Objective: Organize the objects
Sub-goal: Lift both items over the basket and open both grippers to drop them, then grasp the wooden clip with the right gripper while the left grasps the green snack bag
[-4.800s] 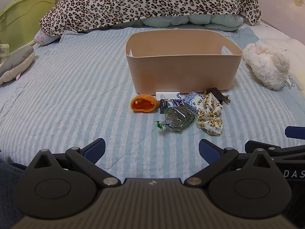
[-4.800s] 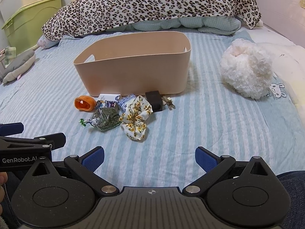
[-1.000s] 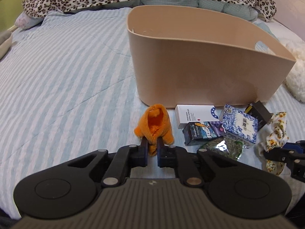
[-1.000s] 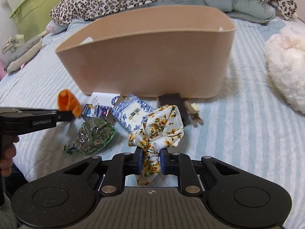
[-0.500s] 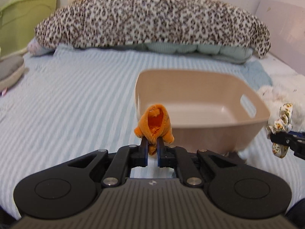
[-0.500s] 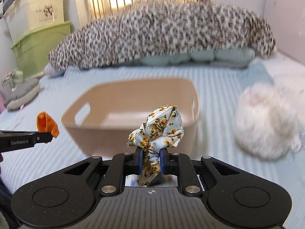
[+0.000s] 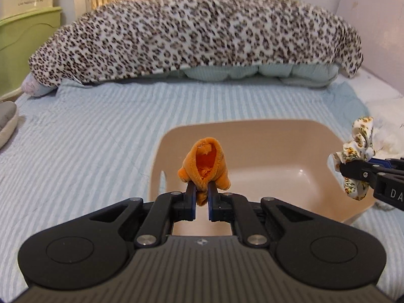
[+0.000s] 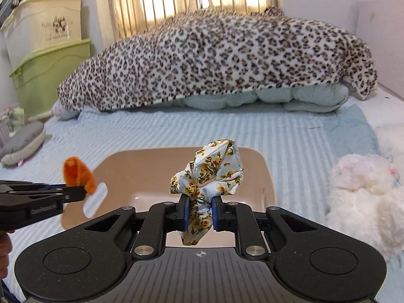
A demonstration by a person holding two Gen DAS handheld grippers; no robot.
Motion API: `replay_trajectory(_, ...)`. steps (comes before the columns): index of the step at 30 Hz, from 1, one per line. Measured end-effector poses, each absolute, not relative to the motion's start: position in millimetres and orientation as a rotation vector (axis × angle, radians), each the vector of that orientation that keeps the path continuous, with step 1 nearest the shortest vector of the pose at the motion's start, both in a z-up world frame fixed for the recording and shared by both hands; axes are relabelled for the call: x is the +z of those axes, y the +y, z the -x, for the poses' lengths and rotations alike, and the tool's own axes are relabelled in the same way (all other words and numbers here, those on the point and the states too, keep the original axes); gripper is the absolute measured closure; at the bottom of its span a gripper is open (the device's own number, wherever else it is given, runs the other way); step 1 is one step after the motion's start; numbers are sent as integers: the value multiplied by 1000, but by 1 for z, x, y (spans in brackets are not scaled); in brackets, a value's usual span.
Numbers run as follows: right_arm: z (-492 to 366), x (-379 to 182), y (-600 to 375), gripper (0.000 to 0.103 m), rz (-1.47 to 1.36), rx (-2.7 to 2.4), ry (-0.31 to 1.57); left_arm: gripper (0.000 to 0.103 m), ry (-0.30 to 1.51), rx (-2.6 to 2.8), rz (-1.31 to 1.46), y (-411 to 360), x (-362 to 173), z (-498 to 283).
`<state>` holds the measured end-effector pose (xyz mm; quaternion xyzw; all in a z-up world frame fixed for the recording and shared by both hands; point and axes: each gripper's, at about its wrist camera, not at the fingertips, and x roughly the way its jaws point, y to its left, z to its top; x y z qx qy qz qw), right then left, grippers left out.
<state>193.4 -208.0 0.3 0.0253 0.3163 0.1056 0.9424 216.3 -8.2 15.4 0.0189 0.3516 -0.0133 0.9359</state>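
Left wrist view: your left gripper [image 7: 201, 203] pinched the orange plush toy [image 7: 205, 165] above the beige bin [image 7: 325, 136]'s near-left corner; released there, it could bounce out. Right wrist view: your right gripper [image 8: 199, 214] clamped the floral scrunchie [image 8: 210, 174] above the bin's near edge, where it might snag.

Near wall of beige bin [image 7: 290, 136] hidden behind left claw [image 7: 201, 203]. Lower end of floral scrunchie [image 8: 207, 176] tucked behind right claw [image 8: 200, 213]. White plush toy [image 8: 366, 194] and grey cushion [image 7: 6, 123] cut off by frame edges.
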Motion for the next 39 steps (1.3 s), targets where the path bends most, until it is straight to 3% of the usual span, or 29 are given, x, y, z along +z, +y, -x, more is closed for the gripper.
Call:
replay_trajectory(7, -219, -29, -190, 87, 17, 216, 725, 92, 831, -10, -102, -16, -25, -240)
replay_trajectory(8, -222, -33, -188, 80, 28, 218, 743, 90, 849, -14, -98, -15, -29, -241)
replay_trajectory(9, -224, -37, -187, 66, 39, 214, 760, 89, 860, -18, -89, -14, -33, -242)
replay_trajectory(11, -224, -43, -186, 63, 46, 204, 789, 83, 869, -13, -54, -10, -34, -242)
replay_trajectory(12, -222, -44, -186, 62, 38, 198, 789, 77, 871, -9, -30, -8, -32, -241)
replay_trajectory(13, -220, -43, -188, 59, 33, 196, 788, 62, 863, -12, -2, -5, -30, -238)
replay_trajectory(14, -217, -41, -189, 51, 25, 192, 783, 45, 850, -10, 23, -3, -26, -234)
replay_trajectory(15, -214, -38, -192, 39, 13, 188, 774, 38, 832, -6, 38, -1, -21, -230)
replay_trajectory(16, -211, -34, -194, 34, 3, 185, 767, 26, 808, -1, 41, -1, -15, -226)
replay_trajectory(17, -207, -31, -196, 30, -4, 184, 761, 20, 783, 3, 37, 0, -10, -221)
replay_trajectory(22, -184, -15, -202, 23, 8, 178, 729, 16, 729, -1, 21, 1, 14, -197)
replay_trajectory(27, -146, -5, -206, 6, 15, 163, 693, 16, 709, -17, 32, 4, 28, -170)
replay_trajectory(39, -98, -42, -225, 4, -15, 137, 839, 15, 768, -10, 16, 12, 7, -111)
